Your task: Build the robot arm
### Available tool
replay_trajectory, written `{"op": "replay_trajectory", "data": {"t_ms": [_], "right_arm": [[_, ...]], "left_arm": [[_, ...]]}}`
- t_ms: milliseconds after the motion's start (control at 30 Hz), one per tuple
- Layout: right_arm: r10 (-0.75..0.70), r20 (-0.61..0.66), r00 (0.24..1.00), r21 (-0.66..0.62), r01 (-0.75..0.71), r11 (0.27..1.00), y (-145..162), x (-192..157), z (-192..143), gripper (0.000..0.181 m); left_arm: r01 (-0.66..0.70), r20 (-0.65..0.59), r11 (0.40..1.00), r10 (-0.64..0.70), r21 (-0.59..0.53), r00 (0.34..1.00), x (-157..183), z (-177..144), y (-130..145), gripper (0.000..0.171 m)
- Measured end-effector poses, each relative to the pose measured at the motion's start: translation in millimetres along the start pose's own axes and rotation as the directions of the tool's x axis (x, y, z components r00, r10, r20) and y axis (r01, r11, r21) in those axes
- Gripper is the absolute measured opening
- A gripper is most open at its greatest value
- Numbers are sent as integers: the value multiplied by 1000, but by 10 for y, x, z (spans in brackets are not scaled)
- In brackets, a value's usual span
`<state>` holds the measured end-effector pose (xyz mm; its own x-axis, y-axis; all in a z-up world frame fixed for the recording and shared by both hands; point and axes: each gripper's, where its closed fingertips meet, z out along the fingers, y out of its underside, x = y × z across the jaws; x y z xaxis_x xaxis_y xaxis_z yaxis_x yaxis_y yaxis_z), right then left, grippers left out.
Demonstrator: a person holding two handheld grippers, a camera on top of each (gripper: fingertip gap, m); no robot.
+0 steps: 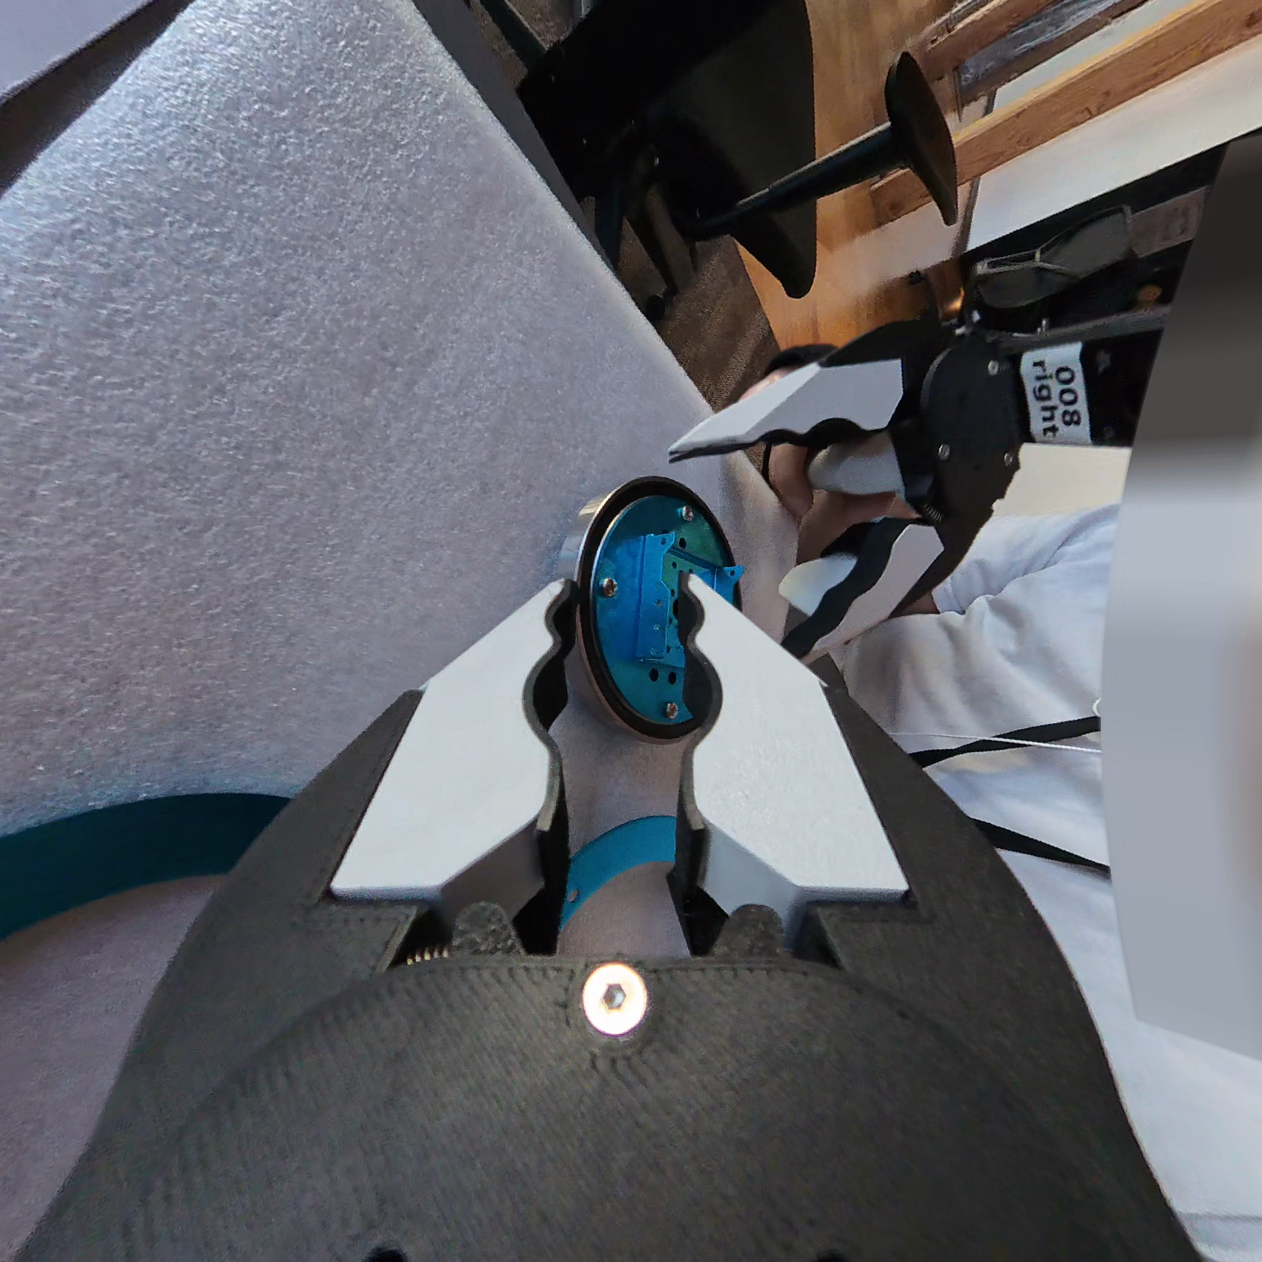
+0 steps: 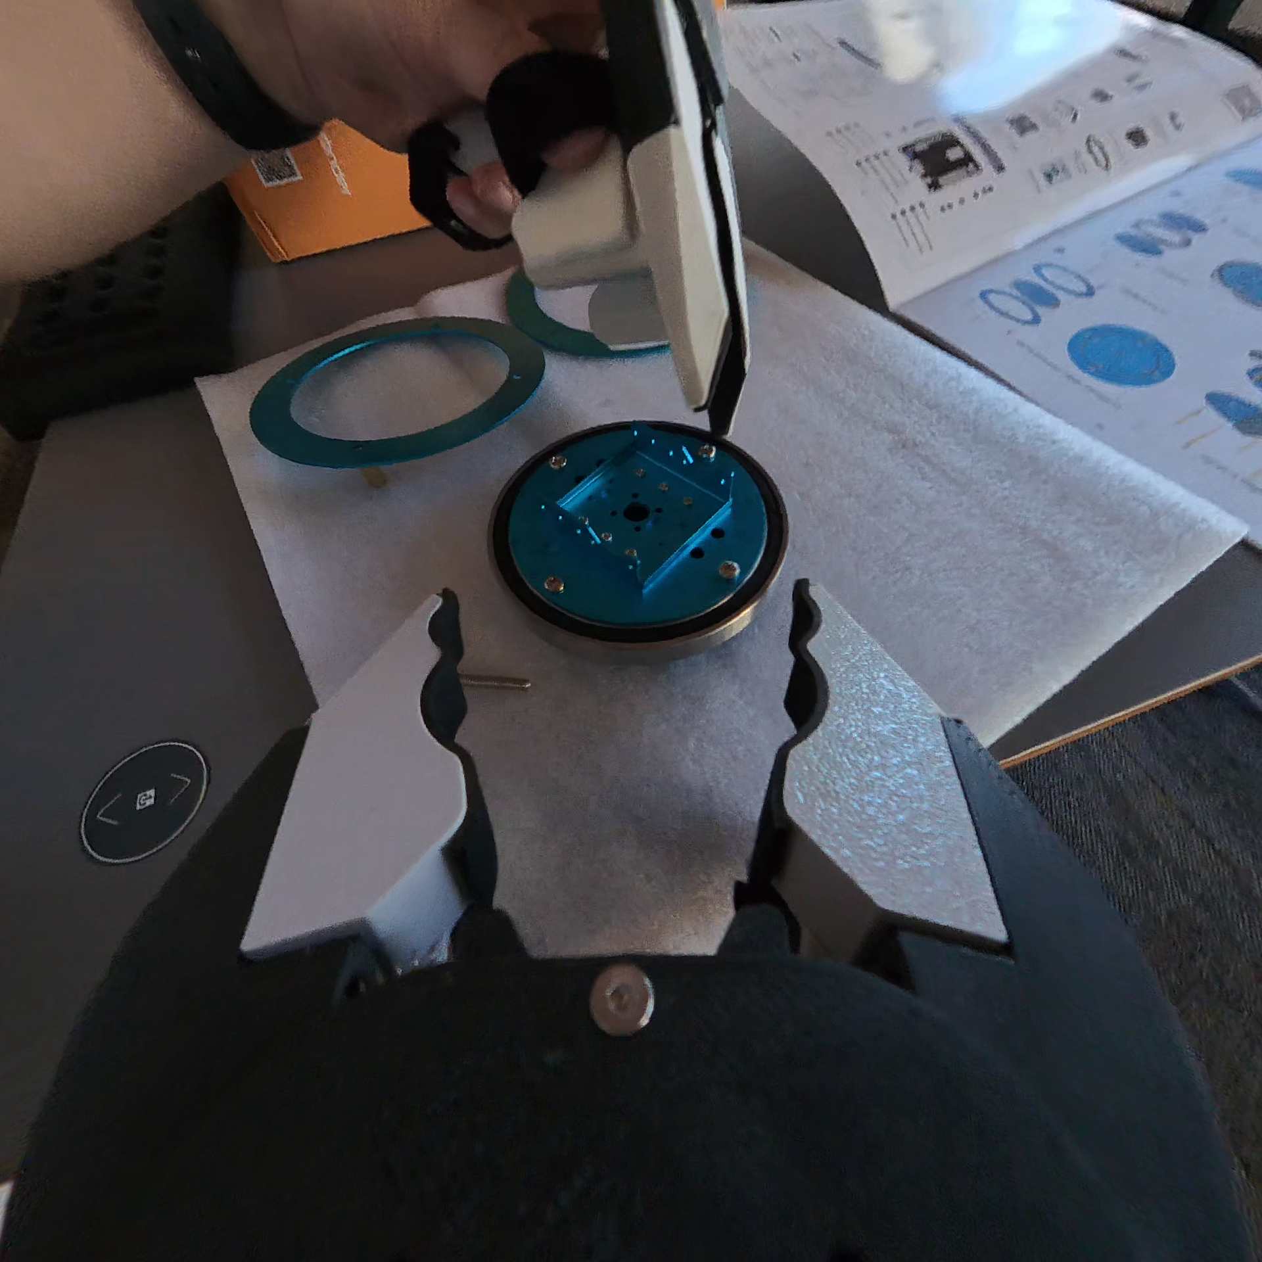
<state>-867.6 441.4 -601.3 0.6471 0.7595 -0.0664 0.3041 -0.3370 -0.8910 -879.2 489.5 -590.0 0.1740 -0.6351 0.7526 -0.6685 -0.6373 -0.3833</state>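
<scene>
A round metal bearing disc with a blue plate and a blue square bracket screwed on top (image 2: 635,533) lies flat on a white foam sheet (image 2: 956,492). My left gripper (image 1: 628,587) comes down from above. Its jaws are part-way open and its tips straddle the disc's far rim (image 1: 655,608), one finger outside it and one over the blue bracket. It also shows in the right wrist view (image 2: 710,413). My right gripper (image 2: 621,591) is wide open and empty just short of the disc's near side. It also shows in the left wrist view (image 1: 683,451).
A flat blue ring (image 2: 396,393) lies left of the disc, a second one (image 2: 539,321) behind it. A thin pin (image 2: 495,681) and a small brass post (image 2: 374,476) lie on the foam. An orange box (image 2: 328,191) and printed sheets (image 2: 1092,273) flank the foam. The grippers' ends are close to 6 centimetres from one another. My right gripper's tips are some 8 centimetres from the small brass post (image 2: 374,476).
</scene>
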Motion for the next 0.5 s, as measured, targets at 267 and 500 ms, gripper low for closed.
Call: {"op": "replay_trajectory", "data": {"t_ms": [267,500], "right_arm": [[-31,-94,995,-61,25,998,50,17,50,86],[4,-109,994,-87,-14,996,78,43,78,81]], "left_arm": [[38,29,997,-37,-61,999,-173,-34,16,33],[106,-72,983,-118,-151,990,-87,31,148,30]]}}
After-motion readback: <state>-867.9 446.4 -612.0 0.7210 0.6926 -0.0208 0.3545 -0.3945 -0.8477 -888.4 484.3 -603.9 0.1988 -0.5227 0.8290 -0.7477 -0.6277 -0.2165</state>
